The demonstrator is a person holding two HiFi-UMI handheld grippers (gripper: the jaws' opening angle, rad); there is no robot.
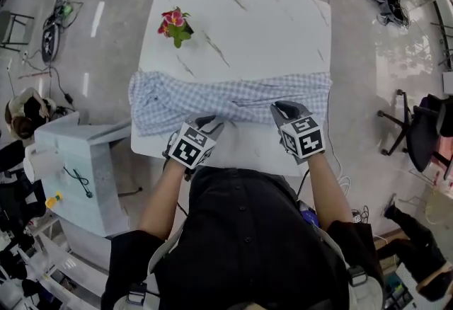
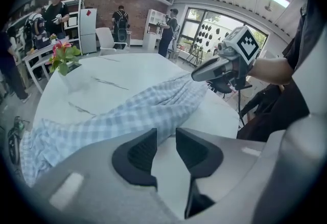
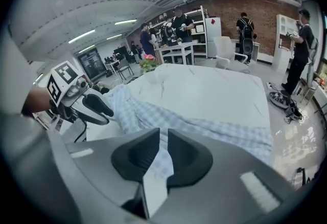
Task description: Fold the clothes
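A blue-and-white checked shirt (image 1: 233, 100) lies folded into a long band across the near half of the white marble table (image 1: 269, 25). My left gripper (image 1: 212, 121) hovers at the band's near edge, left of centre. In the left gripper view its jaws (image 2: 166, 133) stand a little apart, with bare table in the gap and the shirt (image 2: 127, 115) just past the tips. My right gripper (image 1: 283, 109) rests over the band right of centre. In the right gripper view its jaws (image 3: 163, 133) show a narrow gap, with the shirt (image 3: 204, 126) in it.
A small pot of pink flowers (image 1: 175, 24) stands at the table's far left. A grey cart (image 1: 78, 174) sits by the table's near left corner. A black chair (image 1: 417, 128) is on the right. Cables lie on the floor, and several people stand by the shelves (image 3: 189, 23).
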